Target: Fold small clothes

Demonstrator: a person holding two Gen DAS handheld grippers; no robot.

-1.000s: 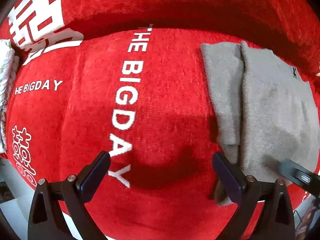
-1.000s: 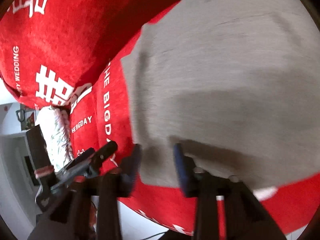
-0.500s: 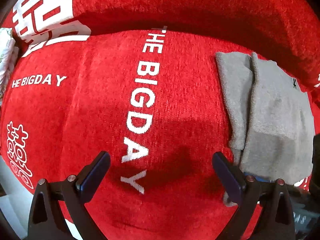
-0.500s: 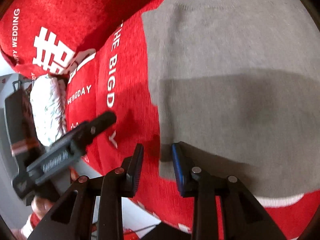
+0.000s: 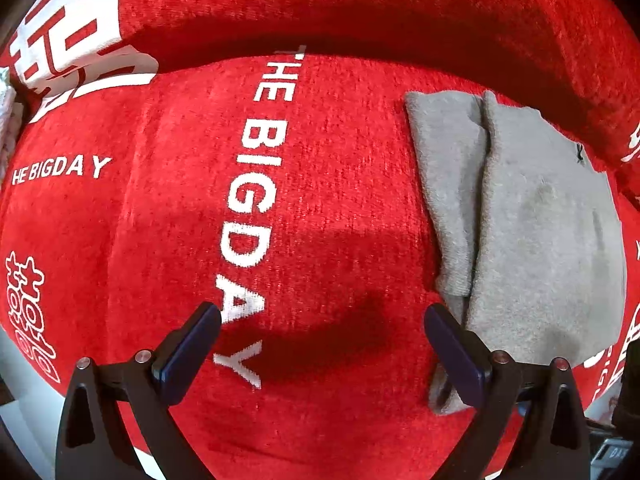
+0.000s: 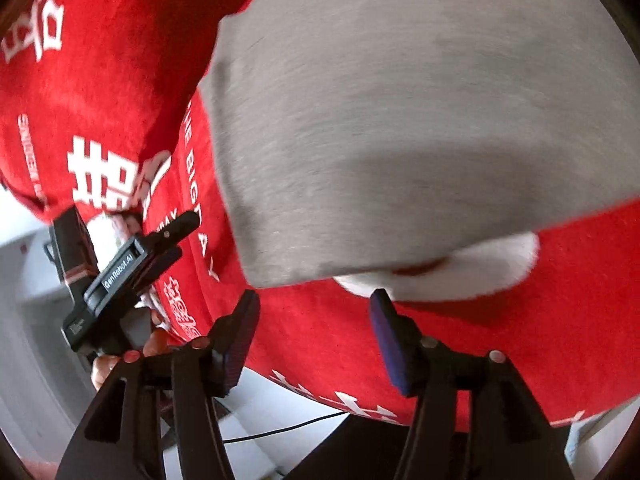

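A grey folded garment lies flat on the red sofa seat, at the right in the left wrist view. My left gripper is open and empty, with its right finger at the garment's near left corner. In the right wrist view the garment fills the upper frame, blurred. My right gripper is open and empty just below the garment's near edge. The left gripper also shows at the left of that view, held by a hand.
The red sofa cover carries white lettering "THE BIGDAY", and its backrest rises behind the seat. A white patterned cloth lies at the far left. The floor and a black cable lie below the sofa's front edge.
My right gripper opened wide and drew back from the garment's near edge. The left gripper stayed open and shifted slightly over the seat.
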